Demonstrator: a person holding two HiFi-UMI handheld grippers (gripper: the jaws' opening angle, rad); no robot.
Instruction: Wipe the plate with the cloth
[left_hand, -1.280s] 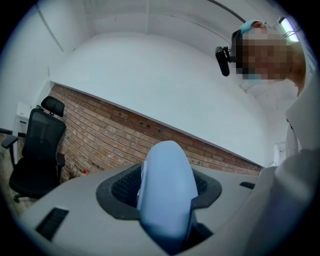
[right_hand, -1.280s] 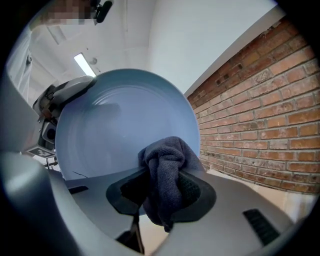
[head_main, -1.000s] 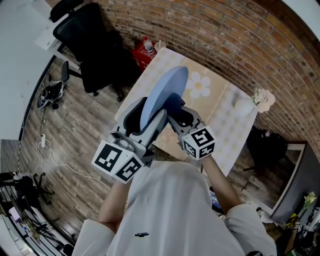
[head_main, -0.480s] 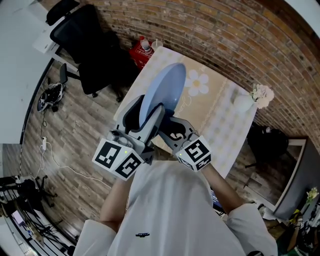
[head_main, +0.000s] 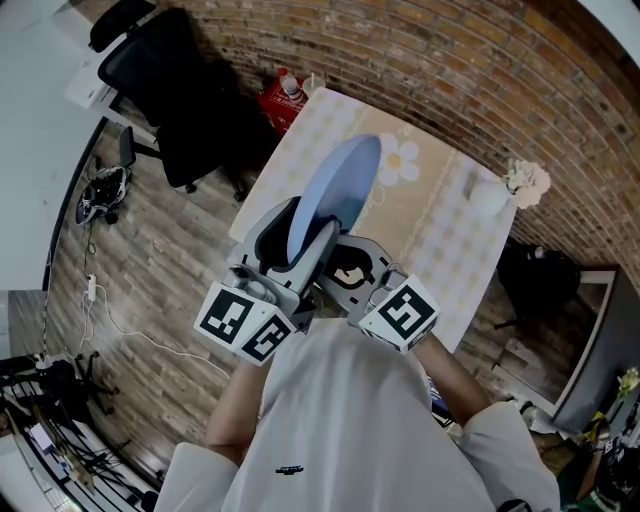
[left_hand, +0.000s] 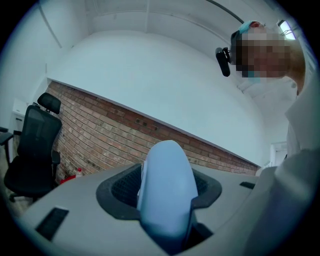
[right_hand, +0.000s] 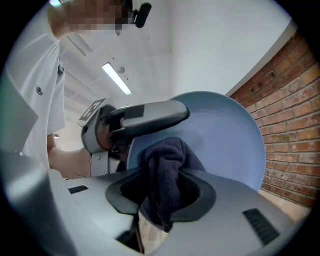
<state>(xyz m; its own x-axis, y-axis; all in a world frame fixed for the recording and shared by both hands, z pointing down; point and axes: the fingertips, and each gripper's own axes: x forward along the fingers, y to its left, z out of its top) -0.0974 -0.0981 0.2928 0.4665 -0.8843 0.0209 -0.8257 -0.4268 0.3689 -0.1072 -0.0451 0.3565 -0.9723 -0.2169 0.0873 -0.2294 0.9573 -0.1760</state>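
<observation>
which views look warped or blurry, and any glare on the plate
Head view: strong fisheye, the brick wall curves, otherwise sharp. Left gripper view: dark round vignette, the plate edge up close looks soft. Right gripper view: cloth sharp, plate evenly lit, no glare.

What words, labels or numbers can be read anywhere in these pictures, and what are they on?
No text here can be read.
Left marker cube and right marker cube: black-and-white square patterns, not letters or numbers.
Small dark mark on the person's shirt: too small to read.
Red container by the brick wall: any print is too small to read.
</observation>
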